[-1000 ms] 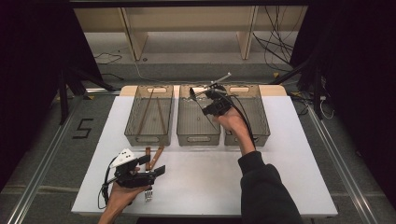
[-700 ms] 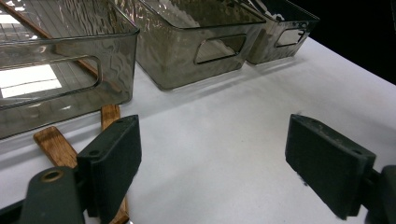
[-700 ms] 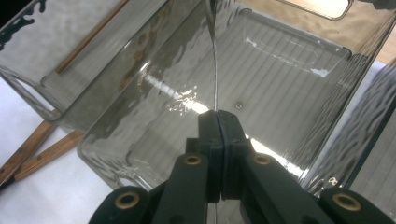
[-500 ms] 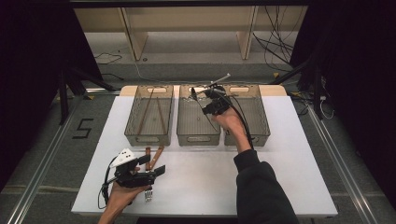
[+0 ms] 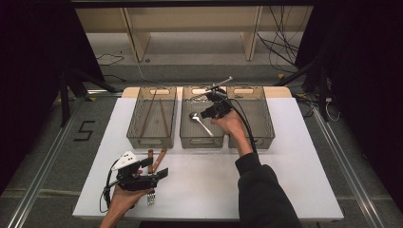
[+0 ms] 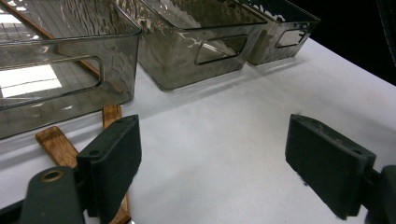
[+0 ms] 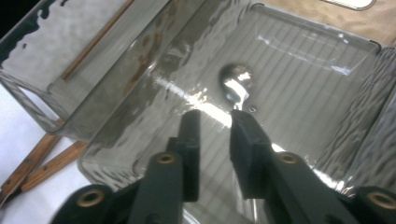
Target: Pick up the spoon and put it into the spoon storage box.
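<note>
While the right gripper (image 7: 212, 126) hangs over the middle bin (image 5: 186, 126), its jaws have just been parting, and the spoon (image 5: 198, 120) lies loose on that bin's floor. Chopsticks (image 5: 154, 113) rest in the left bin (image 5: 135, 124). Down by the near edge, the left gripper (image 6: 212, 158) gapes wide, grasping nothing.

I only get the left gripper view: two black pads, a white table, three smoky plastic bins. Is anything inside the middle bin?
Observer: Yes, a shiny metal spoon lies on the floor of the middle smoky plastic bin.
Visitor: Where is the other tool?
Observer: The right tool hangs above that spoon. Its jaws have just been opening, and nothing is between them.
Visitor: And the left bin?
Observer: Two thin brown wooden sticks lie in the left smoky plastic bin.
</note>
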Available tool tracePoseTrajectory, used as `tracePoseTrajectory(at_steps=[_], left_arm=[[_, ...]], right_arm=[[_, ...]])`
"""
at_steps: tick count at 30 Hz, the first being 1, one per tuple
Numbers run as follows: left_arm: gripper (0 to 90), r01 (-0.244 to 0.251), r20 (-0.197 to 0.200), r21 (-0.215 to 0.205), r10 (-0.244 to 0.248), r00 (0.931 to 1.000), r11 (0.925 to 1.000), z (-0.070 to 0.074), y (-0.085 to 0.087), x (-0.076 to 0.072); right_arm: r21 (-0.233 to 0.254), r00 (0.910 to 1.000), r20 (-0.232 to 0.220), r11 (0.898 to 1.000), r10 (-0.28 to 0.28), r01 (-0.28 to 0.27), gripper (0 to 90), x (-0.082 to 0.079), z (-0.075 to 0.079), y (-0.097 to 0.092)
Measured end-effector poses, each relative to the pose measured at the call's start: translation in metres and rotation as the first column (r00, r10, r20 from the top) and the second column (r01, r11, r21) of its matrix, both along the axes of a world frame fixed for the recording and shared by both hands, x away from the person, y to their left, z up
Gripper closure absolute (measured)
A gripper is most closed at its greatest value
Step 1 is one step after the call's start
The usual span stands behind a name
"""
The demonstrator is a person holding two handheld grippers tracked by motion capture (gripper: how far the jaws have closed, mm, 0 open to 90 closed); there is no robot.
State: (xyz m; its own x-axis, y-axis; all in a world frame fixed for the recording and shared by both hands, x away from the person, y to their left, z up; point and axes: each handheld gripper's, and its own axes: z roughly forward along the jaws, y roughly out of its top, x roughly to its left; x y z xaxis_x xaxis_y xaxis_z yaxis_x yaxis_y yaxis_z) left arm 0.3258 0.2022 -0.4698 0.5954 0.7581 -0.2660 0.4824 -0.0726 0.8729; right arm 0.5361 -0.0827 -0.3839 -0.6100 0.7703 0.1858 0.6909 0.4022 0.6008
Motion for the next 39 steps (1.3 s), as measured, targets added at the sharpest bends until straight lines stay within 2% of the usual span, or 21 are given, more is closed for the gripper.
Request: tracePoseTrajectory(at_steps=[4, 8, 14, 17, 20, 29, 34, 39], left_arm=[[18.1, -0.001, 0.002, 0.003, 0.001, 1.0, 1.0, 0.0, 0.0, 0.0], [18.0, -0.007, -0.004, -0.001, 0.007, 1.0, 1.0, 0.0, 0.001, 0.0], [18.0, -0.027, -0.013, 0.01, 0.027, 0.9996, 0.9996, 0.001, 0.004, 0.001], [18.0, -0.047, -0.014, 0.009, 0.047, 0.9988, 0.9989, 0.004, 0.006, 0.002], [18.0, -0.065, -0.026, 0.018, 0.065, 0.9975, 0.9977, 0.006, 0.011, 0.004], [18.0, -0.114, -0.09, 0.076, 0.121, 0.9886, 0.9906, 0.011, 0.017, 0.009], [18.0, -0.117, -0.138, 0.123, 0.134, 0.9812, 0.9854, 0.01, 0.016, 0.012], [18.2, -0.127, -0.181, 0.144, 0.152, 0.9716, 0.9813, 0.008, 0.017, 0.015]], right_arm=[[0.008, 0.9997, 0.012, 1.0, 0.019, -0.019, 68.0, -0.004, 0.004, -0.001], [0.02, 0.9982, 0.04, 0.999, 0.045, -0.046, 57.7, -0.013, 0.011, -0.003], [0.037, 0.994, 0.089, 0.997, 0.064, -0.067, 46.1, -0.036, 0.017, -0.013], [0.058, 0.991, 0.116, 0.996, 0.068, -0.075, 42.5, -0.05, 0.018, -0.02], [0.055, 0.9858, 0.144, 0.994, 0.086, -0.095, 39.8, -0.065, 0.018, -0.027], [0.077, 0.9744, 0.187, 0.987, 0.125, -0.142, 35.1, -0.113, 0.011, -0.049], [0.099, 0.9713, 0.202, 0.984, 0.125, -0.147, 34.1, -0.133, 0.006, -0.062], [0.133, 0.9689, 0.22, 0.98, 0.114, -0.145, 33.2, -0.149, -0.002, -0.074]])
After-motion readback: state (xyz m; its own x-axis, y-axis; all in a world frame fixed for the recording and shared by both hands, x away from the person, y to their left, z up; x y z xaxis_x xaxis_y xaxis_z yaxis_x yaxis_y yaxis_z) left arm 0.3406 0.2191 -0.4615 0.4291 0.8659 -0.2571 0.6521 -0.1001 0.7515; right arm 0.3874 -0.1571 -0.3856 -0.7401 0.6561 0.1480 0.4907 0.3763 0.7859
